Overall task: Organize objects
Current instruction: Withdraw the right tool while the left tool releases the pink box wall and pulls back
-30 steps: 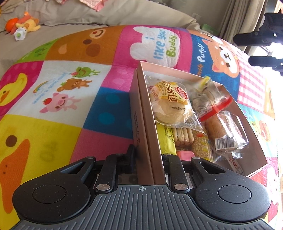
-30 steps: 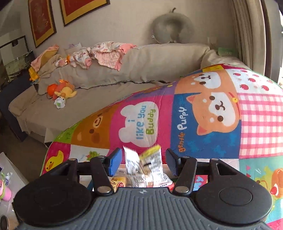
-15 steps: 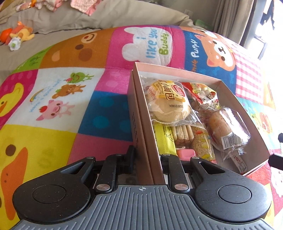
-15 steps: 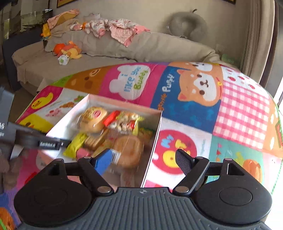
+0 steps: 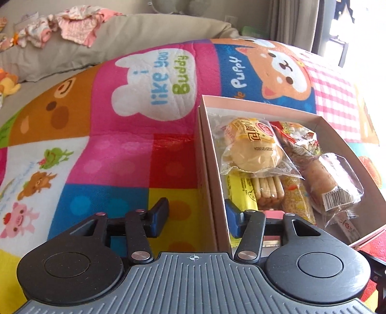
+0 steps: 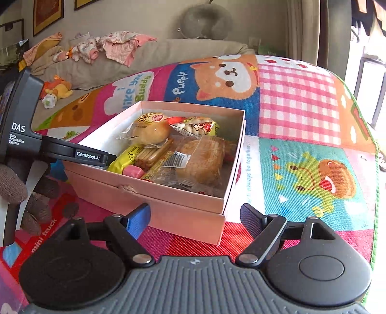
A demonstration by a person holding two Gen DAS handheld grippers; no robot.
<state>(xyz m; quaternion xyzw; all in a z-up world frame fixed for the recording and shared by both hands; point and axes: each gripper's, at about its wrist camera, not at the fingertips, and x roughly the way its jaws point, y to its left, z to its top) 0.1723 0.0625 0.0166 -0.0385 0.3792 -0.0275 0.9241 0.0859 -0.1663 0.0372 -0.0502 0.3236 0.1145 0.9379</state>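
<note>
Left gripper straddles the pink box wall, fingers wide — likely steadying it; right gripper hovers wide, empty

A patchwork play mat with cartoon animals covers the surface. Past its far edge stands a beige sofa with pink clothes heaped on its back, an orange plush toy on its seat, and a grey neck pillow above. Curtains hang at the right.
</note>
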